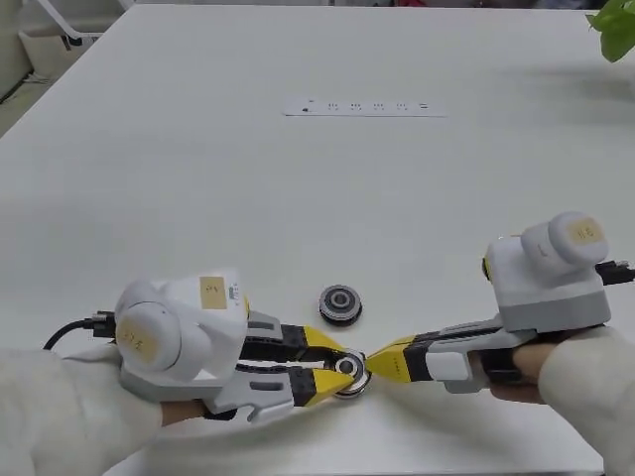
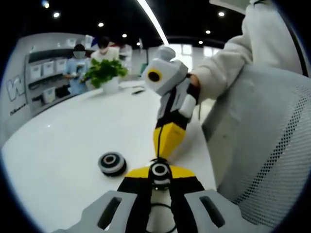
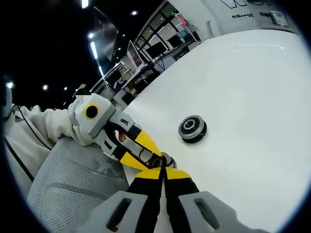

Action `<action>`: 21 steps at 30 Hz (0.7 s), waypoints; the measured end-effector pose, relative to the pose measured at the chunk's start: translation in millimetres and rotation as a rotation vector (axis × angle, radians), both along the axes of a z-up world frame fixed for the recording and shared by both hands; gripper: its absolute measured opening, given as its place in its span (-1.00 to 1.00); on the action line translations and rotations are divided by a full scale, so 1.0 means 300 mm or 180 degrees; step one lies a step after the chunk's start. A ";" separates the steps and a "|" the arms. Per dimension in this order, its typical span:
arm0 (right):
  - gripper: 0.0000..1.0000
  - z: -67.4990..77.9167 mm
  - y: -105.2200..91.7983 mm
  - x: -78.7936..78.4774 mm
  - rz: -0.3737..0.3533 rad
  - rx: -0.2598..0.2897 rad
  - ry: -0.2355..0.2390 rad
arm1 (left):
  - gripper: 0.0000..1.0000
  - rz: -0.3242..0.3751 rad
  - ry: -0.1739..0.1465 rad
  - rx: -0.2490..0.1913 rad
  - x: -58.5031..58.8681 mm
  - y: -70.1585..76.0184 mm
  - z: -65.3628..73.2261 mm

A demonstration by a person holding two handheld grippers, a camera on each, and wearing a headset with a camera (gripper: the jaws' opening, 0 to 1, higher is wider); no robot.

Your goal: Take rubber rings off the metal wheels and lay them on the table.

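My left gripper (image 1: 340,370) (image 2: 160,174) is shut on a small metal wheel (image 1: 349,366) (image 2: 160,170) just above the table near the front edge. My right gripper (image 1: 369,363) (image 3: 165,171) comes in from the right with its yellow jaws closed at the wheel's rim. It pinches what looks like the thin black rubber ring (image 2: 159,145). In the right gripper view the left gripper (image 3: 138,150) meets my jaw tips at the held wheel (image 3: 161,160). A second wheel (image 1: 340,303) (image 2: 112,163) (image 3: 192,128), still wearing a black ring, lies flat on the table just beyond.
A white power strip (image 1: 364,107) lies across the far middle of the white table (image 1: 198,178). A potted plant (image 1: 617,28) (image 2: 103,72) stands at the far right corner. A grey mesh chair (image 2: 272,145) is close behind me, and people stand by shelves in the background.
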State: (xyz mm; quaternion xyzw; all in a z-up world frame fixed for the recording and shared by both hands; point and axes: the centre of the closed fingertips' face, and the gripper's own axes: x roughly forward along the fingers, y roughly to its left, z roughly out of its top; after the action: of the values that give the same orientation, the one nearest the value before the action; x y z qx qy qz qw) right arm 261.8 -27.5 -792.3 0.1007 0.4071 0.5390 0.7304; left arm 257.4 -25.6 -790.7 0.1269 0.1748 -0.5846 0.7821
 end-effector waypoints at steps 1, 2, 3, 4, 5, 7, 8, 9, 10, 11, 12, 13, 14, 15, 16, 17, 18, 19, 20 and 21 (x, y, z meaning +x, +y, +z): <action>-1.00 0.001 0.000 0.000 0.0003 0.0003 -0.0001 | -0.72 -0.0001 -0.0002 0.0001 0.000 0.000 0.000; -1.00 0.001 0.001 -0.001 0.0006 0.0002 -0.0005 | -0.72 0.0000 -0.0001 0.0000 0.000 0.000 0.000; -1.00 0.001 0.001 -0.001 0.0009 0.0004 -0.0006 | -0.72 -0.0001 -0.0001 0.0000 0.000 0.000 0.000; -1.00 0.001 0.002 -0.001 0.0011 0.0002 -0.0010 | -0.72 -0.0001 -0.0001 0.0001 0.000 -0.001 0.000; -1.00 0.001 0.002 -0.001 0.0014 0.0001 -0.0014 | -0.72 0.0000 -0.0002 0.0001 0.000 -0.001 0.000; -1.00 0.001 0.002 -0.001 0.0023 -0.0004 -0.0027 | -0.72 -0.0001 -0.0002 0.0002 0.000 -0.001 0.000; -1.00 0.002 0.003 -0.001 0.0028 -0.0006 -0.0032 | -0.72 0.0000 -0.0002 0.0001 0.000 -0.001 0.000; -1.00 0.002 0.003 -0.002 0.0033 -0.0007 -0.0037 | -0.72 -0.0001 -0.0002 0.0000 0.000 -0.001 0.000; -1.00 0.003 0.004 -0.002 0.0035 -0.0006 -0.0040 | -0.72 -0.0001 -0.0002 0.0002 0.000 -0.001 0.000; -1.00 0.003 0.004 -0.002 0.0037 -0.0005 -0.0041 | -0.72 -0.0001 -0.0002 0.0002 0.000 -0.001 0.000; -1.00 0.003 0.004 -0.002 0.0037 -0.0001 -0.0040 | -0.72 -0.0001 -0.0003 0.0001 0.000 -0.001 0.000; -1.00 0.003 0.004 -0.002 0.0039 -0.0001 -0.0041 | -0.72 -0.0001 -0.0003 0.0002 0.000 -0.002 0.000; -1.00 0.003 0.004 -0.003 0.0042 0.0000 -0.0044 | -0.72 -0.0001 -0.0003 0.0002 0.000 -0.002 0.000; -1.00 0.004 0.004 -0.003 0.0045 0.0000 -0.0047 | -0.72 -0.0001 -0.0002 0.0001 0.000 -0.002 0.000; -1.00 0.005 0.005 -0.003 0.0053 0.0003 -0.0054 | -0.72 -0.0001 -0.0003 0.0001 0.000 -0.002 0.000; -1.00 0.005 0.006 -0.004 0.0062 0.0004 -0.0062 | -0.72 -0.0001 -0.0002 0.0000 0.000 -0.002 0.000; -1.00 0.006 0.007 -0.005 0.0072 0.0003 -0.0073 | -0.72 -0.0001 -0.0002 -0.0001 0.000 -0.002 0.000; -1.00 0.006 0.007 -0.006 0.0079 0.0003 -0.0078 | -0.72 -0.0001 -0.0001 -0.0002 0.000 -0.002 0.000; -1.00 0.007 0.008 -0.007 0.0090 0.0005 -0.0084 | -0.72 -0.0002 -0.0001 -0.0002 0.000 -0.002 0.000; -1.00 0.007 0.009 -0.007 0.0096 0.0005 -0.0089 | -0.72 -0.0003 -0.0001 -0.0002 0.000 -0.003 0.000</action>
State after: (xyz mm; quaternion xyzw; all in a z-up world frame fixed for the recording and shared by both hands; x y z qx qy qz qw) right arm 259.7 -24.9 -790.1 0.0877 0.3979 0.5517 0.7277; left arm 257.3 -26.4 -790.7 0.1268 0.1744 -0.5850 0.7818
